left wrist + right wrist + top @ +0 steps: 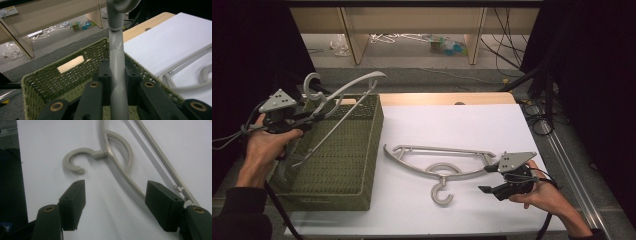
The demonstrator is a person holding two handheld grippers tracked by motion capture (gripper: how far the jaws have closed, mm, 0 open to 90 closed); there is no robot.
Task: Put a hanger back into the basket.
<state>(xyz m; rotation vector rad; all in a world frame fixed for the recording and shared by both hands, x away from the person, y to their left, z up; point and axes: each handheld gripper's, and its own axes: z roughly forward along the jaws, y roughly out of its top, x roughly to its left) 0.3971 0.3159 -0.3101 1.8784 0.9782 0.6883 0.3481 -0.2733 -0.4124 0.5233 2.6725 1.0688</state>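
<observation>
Gripping grey hanger [343,95] in left gripper [307,120] over green basket [362,150]; right gripper [492,180] released beside second hanger [432,172].

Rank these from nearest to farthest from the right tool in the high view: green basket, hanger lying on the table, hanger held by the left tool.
1. Hanger on the table, just left of the right tool.
2. Green basket, left side.
3. Held hanger, far left, over the basket.
</observation>
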